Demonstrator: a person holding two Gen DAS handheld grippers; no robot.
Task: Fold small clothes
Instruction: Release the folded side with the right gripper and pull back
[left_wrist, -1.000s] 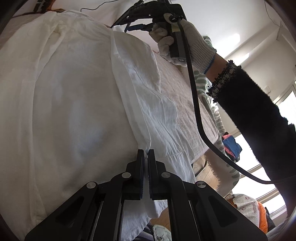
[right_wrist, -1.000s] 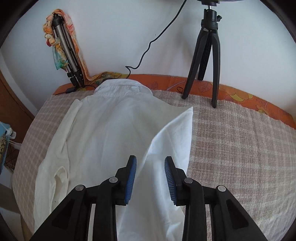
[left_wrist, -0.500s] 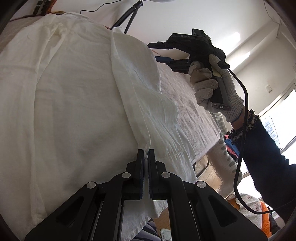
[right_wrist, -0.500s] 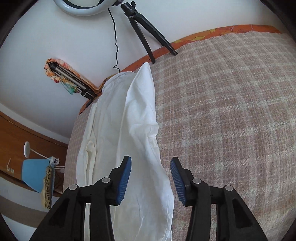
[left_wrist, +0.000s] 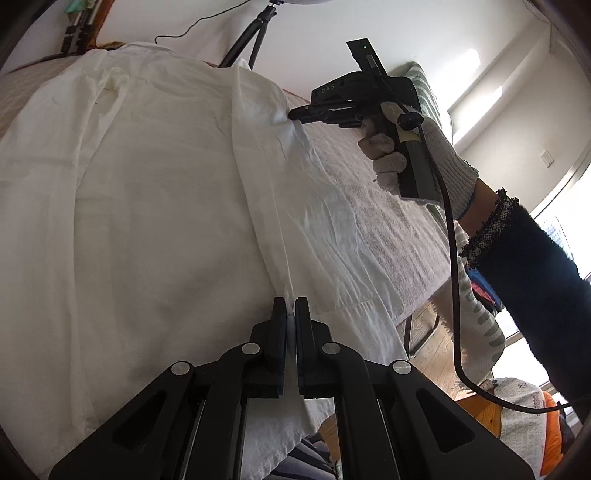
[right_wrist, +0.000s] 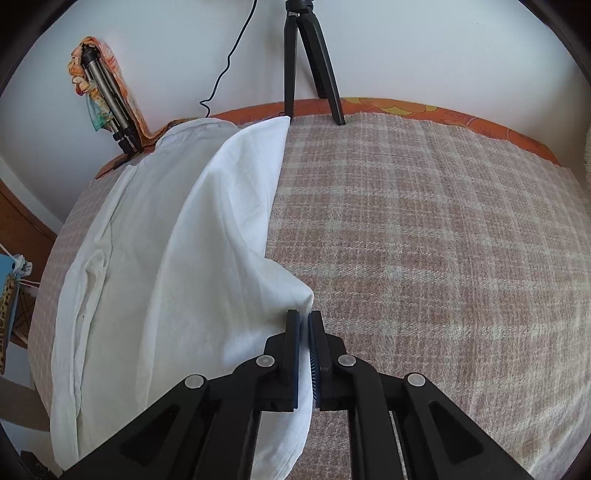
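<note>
The checked blanket (right_wrist: 424, 229), brown and cream, covers the bed and fills most of my right wrist view, with an orange patterned bedspread edge (right_wrist: 461, 114) showing along the far side by the white wall. On it lies the white shirt (right_wrist: 155, 236), spread flat over the left part of the blanket with its collar toward the wall and one side panel folded inward over the body, so the folded edge runs from the far corner down toward my right tool. From the left wrist view the same white shirt (left_wrist: 140, 192) fills the frame, its fold line running from the far end straight to my left tool. A black tripod (right_wrist: 310, 62) stands at the far edge of the bed, and a folded tripod (right_wrist: 107, 99) wrapped in a colourful cloth leans against the wall to the left of it. My left gripper (left_wrist: 290, 314) has its jaws pressed together on a thin ridge of shirt fabric at the near end of the fold. My right gripper (right_wrist: 304, 321) is likewise closed down to a sliver, pinching the shirt's folded edge where it bulges outward; in the left view its tip meets the cloth, with the gloved right hand (left_wrist: 406, 147) around its handle.
</note>
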